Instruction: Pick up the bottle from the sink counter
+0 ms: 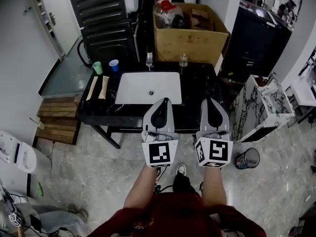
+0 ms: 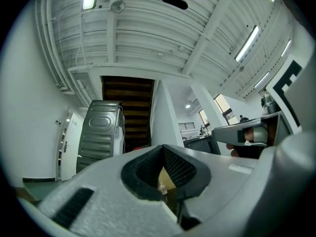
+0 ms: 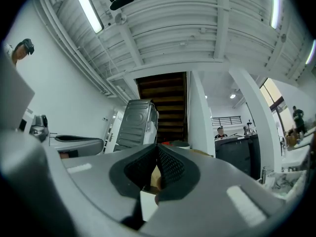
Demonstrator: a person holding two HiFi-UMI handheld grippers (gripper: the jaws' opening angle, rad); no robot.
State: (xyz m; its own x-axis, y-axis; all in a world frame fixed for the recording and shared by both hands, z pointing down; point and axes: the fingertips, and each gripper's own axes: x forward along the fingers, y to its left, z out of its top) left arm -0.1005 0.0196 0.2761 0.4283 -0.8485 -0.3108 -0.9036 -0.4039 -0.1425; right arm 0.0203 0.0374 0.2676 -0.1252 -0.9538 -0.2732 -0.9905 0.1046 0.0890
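right tool [image 1: 213, 99] closed, jug [image 1: 165, 12] in cardboard box [image 1: 193, 44]

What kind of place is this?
Probably a workshop or test space, not a home: a white sink in a black counter, a big cardboard box behind it, and a loose marble unit nearby.

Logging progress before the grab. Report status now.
Left gripper and right gripper both shut, empty, near the counter's front edge. Bottle upright at the back edge, right of the faucet, untouched. No obstruction seen.
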